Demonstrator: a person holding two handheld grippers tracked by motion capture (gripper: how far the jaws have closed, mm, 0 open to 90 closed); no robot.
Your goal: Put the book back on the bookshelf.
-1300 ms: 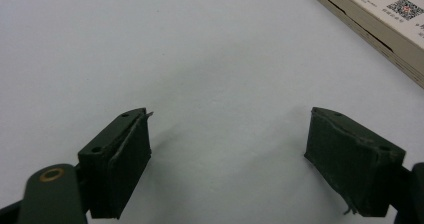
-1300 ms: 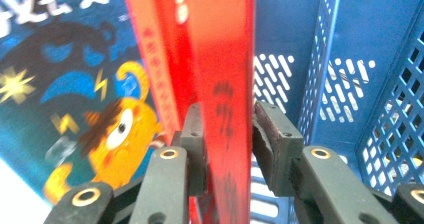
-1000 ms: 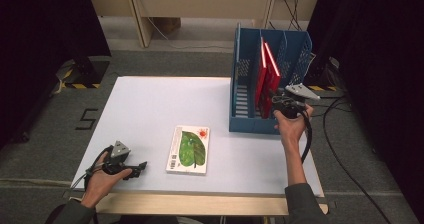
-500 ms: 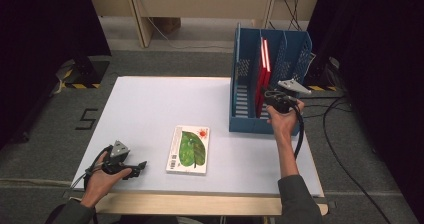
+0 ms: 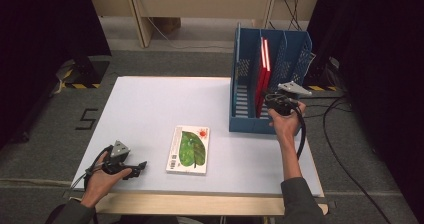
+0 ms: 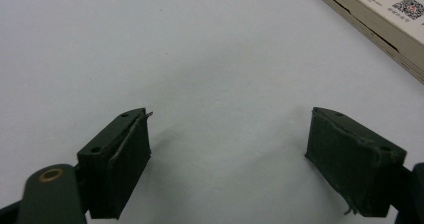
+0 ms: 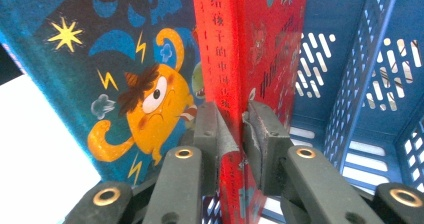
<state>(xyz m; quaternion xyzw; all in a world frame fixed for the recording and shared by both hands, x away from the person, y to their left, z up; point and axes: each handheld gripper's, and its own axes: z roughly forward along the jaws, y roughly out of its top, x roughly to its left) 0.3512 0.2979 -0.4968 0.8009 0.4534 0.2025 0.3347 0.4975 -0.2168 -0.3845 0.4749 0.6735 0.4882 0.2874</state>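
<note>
Right gripper [image 5: 274, 103] at the open front of the blue file rack [image 5: 245, 64], right of centre in the high view; its jaws are clamped on the spine edge of the red book [image 5: 262, 69], having just closed further, with the book between the pads [image 7: 214, 134]. The book stands upright in the rack's middle slot, long axis vertical, spine toward the jaws; just beside it stands a blue cartoon-covered book [image 7: 100, 84]. Coming move likely turns on this: the book sits directly ahead of the jaws, so it should slide along the slot. Rack is rigid perforated plastic; red cover glossy, thin, hard-edged. Left gripper [image 5: 131, 168] rests at the lower left of the worktop [image 5: 150, 109], jaws wide apart and empty over matte white surface. A green-leaf book [image 5: 189, 149] lies flat just to its right, nearer the left hand.
</note>
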